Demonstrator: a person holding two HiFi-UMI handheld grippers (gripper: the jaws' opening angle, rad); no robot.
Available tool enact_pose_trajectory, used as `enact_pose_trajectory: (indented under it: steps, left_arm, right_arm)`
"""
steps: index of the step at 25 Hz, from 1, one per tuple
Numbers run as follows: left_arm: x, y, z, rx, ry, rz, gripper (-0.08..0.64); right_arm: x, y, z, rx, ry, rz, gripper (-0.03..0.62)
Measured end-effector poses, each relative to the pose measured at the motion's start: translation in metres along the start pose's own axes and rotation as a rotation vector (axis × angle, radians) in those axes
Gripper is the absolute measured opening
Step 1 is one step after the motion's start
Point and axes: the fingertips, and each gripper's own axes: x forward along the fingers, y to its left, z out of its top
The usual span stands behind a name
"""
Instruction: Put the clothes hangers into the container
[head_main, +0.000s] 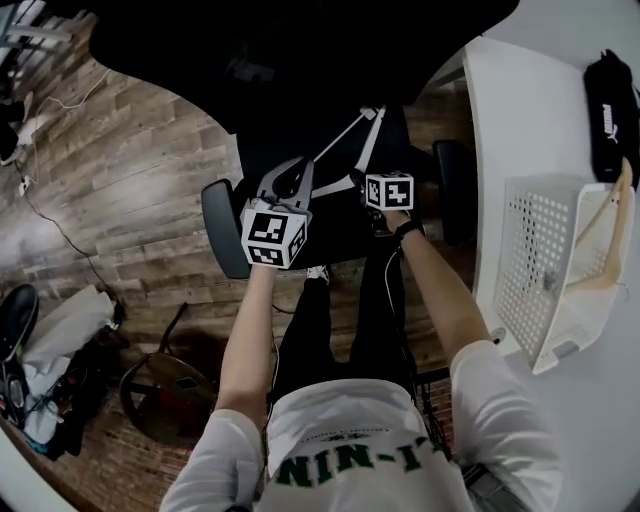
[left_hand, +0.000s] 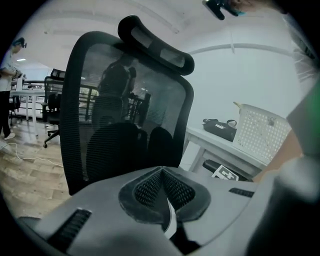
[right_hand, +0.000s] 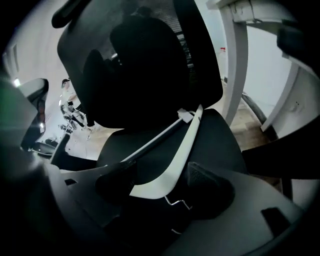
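A white clothes hanger (head_main: 352, 140) lies slanted over the black office chair's seat (head_main: 335, 235). My left gripper (head_main: 297, 172) is at the hanger's left end. Its pads (left_hand: 150, 192) are pressed together with a thin white sliver of the hanger (left_hand: 171, 223) pinched between them. My right gripper (head_main: 363, 174) is open around the hanger's middle, and the white arm (right_hand: 175, 157) runs between the two pads next to the wire hook (right_hand: 177, 202). The white perforated container (head_main: 545, 260) stands on the white table at the right. A wooden hanger (head_main: 605, 240) leans inside it.
The chair's tall mesh backrest (left_hand: 125, 110) rises right ahead of both grippers, with armrests (head_main: 222, 228) on either side. A black bag (head_main: 612, 110) lies on the table (head_main: 520, 110) beyond the container. Clutter and a stool (head_main: 165, 390) sit on the wooden floor at the left.
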Motion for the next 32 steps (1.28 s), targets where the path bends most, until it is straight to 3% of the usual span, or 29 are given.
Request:
enact_pose_trajectory:
  steps: [4,8,12,13,16,24,32]
  left_arm:
    - [0.025,0.012,-0.027,0.009,0.021,0.009,0.005]
    - [0.032,0.017,-0.030,0.003,0.032,0.017,0.005]
    - [0.035,0.020,-0.034,0.007,0.037,0.020,0.005]
    - [0.034,0.019,-0.033,0.010,0.039,0.020,0.005]
    - [0.030,0.015,-0.029,0.030,0.041,0.017,0.005]
    - [0.013,0.012,-0.011,0.035,0.017,0.031,0.005]
    - [-0.032,-0.009,0.036,0.039,-0.029,0.035,0.005]
  right_arm:
    - [0.044,-0.024,0.001,0.065,-0.018,-0.043,0.319]
    - [0.065,-0.039,0.000,0.129,0.002,-0.095,0.320]
    - [0.071,-0.044,-0.002,0.136,-0.020,-0.190,0.254]
    - [0.068,-0.042,-0.002,0.150,-0.030,-0.191,0.205]
    - [0.060,-0.044,-0.002,0.233,-0.052,-0.178,0.164]
    - [0.020,-0.038,-0.017,0.176,-0.065,-0.173,0.155]
    - [-0.063,0.004,-0.011,0.116,-0.151,-0.153,0.152]
